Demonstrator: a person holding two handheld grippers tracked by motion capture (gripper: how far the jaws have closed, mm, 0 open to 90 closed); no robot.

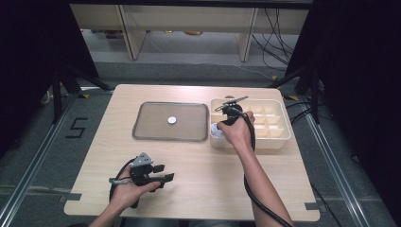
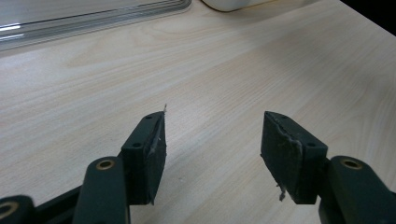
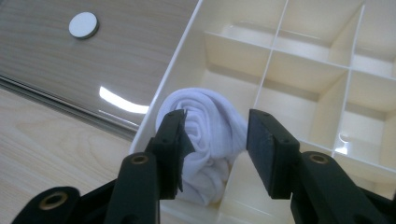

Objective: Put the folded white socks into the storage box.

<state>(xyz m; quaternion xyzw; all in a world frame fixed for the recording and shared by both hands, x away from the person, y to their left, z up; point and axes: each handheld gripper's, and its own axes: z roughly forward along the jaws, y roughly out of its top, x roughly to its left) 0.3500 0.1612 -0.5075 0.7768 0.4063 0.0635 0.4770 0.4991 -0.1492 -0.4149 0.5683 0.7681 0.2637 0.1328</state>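
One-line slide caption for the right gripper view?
Right gripper open over a rolled white cloth in a corner cell of the cream divided box.

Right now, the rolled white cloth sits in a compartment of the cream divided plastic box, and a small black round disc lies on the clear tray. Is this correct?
Not quite: the small round disc on the clear tray is white, not black, as the right gripper view shows. The rolled white cloth does sit in a compartment of the cream divided plastic box.
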